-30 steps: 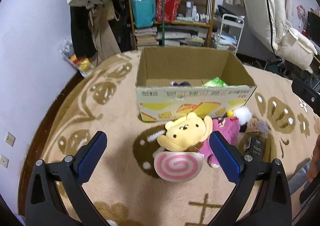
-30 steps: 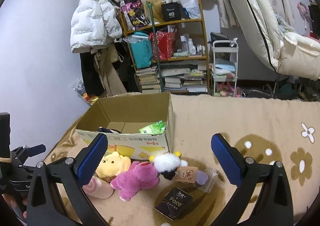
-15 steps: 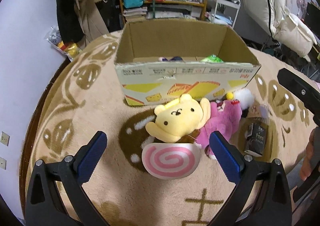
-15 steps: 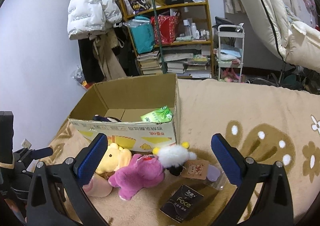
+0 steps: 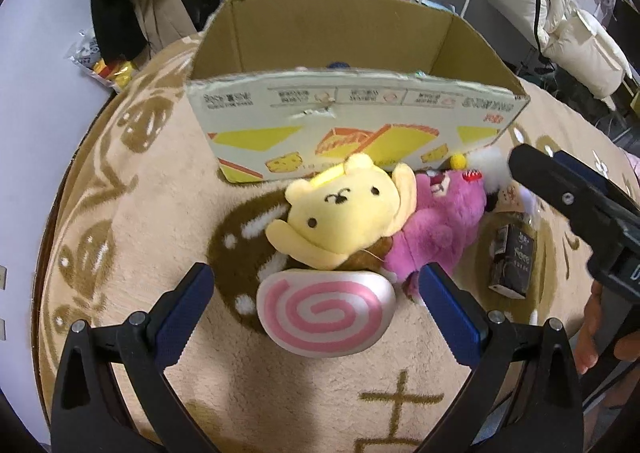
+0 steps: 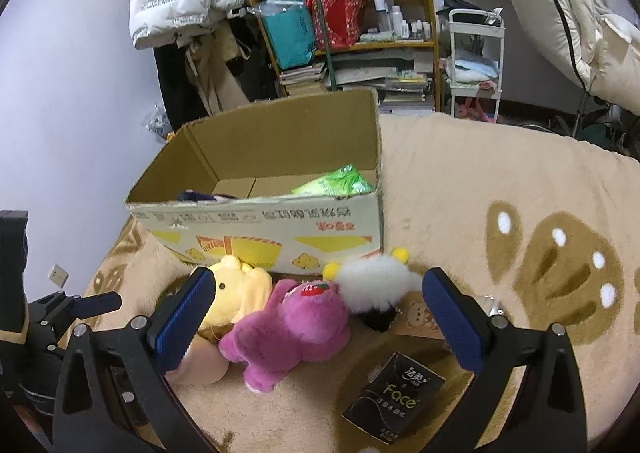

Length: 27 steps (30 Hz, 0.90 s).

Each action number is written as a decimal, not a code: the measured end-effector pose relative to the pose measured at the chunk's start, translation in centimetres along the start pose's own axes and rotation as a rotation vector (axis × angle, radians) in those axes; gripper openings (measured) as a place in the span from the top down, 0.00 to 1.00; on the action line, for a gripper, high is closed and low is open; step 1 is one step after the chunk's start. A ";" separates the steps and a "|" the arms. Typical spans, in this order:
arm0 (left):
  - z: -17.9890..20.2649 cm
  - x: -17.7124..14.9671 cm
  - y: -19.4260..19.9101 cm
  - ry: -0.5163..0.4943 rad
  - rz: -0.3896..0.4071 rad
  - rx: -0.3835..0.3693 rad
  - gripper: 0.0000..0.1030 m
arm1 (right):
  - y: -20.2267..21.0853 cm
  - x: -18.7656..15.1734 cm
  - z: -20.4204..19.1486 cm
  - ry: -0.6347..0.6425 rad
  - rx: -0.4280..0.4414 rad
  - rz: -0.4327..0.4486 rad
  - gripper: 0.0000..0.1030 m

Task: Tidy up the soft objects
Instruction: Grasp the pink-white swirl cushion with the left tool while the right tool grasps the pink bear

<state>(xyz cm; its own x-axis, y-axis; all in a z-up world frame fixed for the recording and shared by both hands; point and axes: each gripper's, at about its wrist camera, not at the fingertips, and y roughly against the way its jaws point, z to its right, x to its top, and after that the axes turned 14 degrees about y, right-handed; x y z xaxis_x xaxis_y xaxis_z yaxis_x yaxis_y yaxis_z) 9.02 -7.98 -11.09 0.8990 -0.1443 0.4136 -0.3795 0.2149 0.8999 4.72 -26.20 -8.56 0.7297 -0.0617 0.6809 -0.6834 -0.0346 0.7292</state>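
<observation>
A yellow bear plush [image 5: 344,221] lies on a pink-swirl roll cushion [image 5: 326,311] in front of an open cardboard box [image 5: 352,113]. A purple plush [image 5: 440,229] lies beside it, with a white fluffy toy [image 6: 374,285] behind. My left gripper [image 5: 316,301] is open, its jaws on either side of the swirl cushion, just above it. My right gripper [image 6: 316,317] is open above the purple plush [image 6: 288,329]; the yellow bear [image 6: 236,293] shows left of it. A green packet [image 6: 336,185] and a dark item lie in the box [image 6: 260,213].
A black "Face" tissue pack [image 6: 394,399] and a paper tag [image 6: 416,317] lie on the beige rug [image 6: 500,189] right of the plushes. The right gripper's body [image 5: 580,205] shows at the left view's right edge. Shelves, hanging coats and a white cart stand behind the box.
Both grippers have moved down and forward toward the plush pile. The left gripper now straddles the swirl cushion; the right hangs closer over the purple plush. Both jaws stay open.
</observation>
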 end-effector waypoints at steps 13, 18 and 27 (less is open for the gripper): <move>0.1 -0.4 -3.2 -0.019 -0.124 0.042 0.02 | -3.1 -1.0 0.0 -0.019 0.038 -0.108 0.00; -0.3 -0.4 -4.2 -0.004 -0.156 0.063 0.02 | -4.4 -1.3 -0.5 -0.010 0.051 -0.150 0.00; -1.0 -0.2 -5.8 0.010 -0.191 0.093 0.04 | -6.2 -2.2 -0.7 -0.033 0.091 -0.211 0.00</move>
<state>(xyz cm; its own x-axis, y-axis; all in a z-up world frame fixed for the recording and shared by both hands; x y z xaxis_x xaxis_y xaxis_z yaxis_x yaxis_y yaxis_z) 11.29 -8.28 -16.50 0.9585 -0.1642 0.2331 -0.2200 0.0941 0.9710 7.36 -25.14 -14.55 0.8567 -0.0756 0.5103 -0.5158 -0.1397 0.8453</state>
